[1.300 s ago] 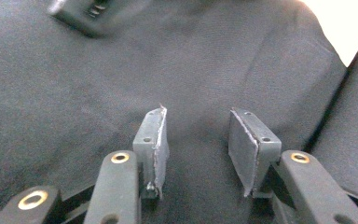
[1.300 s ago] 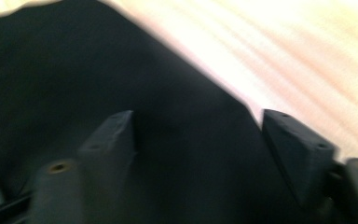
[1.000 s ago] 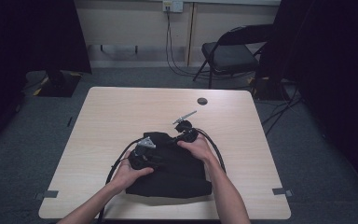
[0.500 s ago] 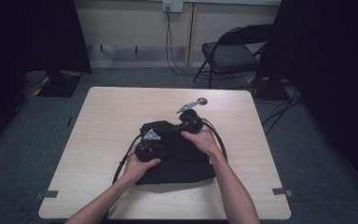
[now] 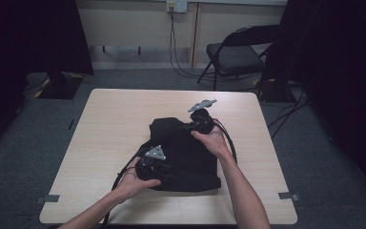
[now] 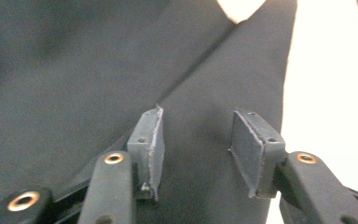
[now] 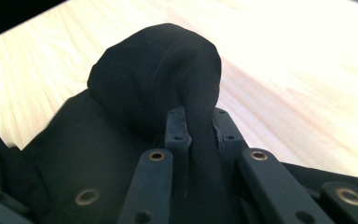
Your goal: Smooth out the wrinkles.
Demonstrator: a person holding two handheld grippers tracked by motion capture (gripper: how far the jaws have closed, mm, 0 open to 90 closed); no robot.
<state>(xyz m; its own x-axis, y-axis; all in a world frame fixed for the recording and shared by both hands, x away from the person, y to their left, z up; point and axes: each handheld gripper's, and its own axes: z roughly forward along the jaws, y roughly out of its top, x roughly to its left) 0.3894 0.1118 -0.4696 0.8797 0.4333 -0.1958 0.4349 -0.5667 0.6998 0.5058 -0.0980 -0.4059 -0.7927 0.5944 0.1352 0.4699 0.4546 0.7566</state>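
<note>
A: Where did we find the black cloth (image 5: 183, 150)?

B: We found it lying folded on the light wooden desk (image 5: 105, 124), toward the near right part of the top, with bare desk around it on all sides. In the high view its far edge sat under the right gripper (image 5: 194, 127) and its near left corner sat under the left gripper (image 5: 164, 168).

A: What state did we record for the right gripper?

B: In the right gripper view, the right gripper (image 7: 200, 133) had its fingers (image 7: 176, 128) clamped on a raised fold of the black cloth (image 7: 158, 84). The fold stood up between the pads as a rounded hump, and the pale desk (image 7: 284, 70) lay behind it.

A: And the left gripper?

B: In the left gripper view, the left gripper (image 6: 196, 149) had its fingers (image 6: 249, 149) apart, with a clear gap between the pads. They had just been opening. The black cloth (image 6: 98, 74) lay flat beneath them; we saw a crease running between the pads, but neither pad pressed on it. A strip of bright desk (image 6: 326, 102) showed along the right of that view.

A: Anything beyond the desk?

B: We noted a folding chair (image 5: 238, 55) on the grey floor past the far right corner, well apart from the cloth
</note>
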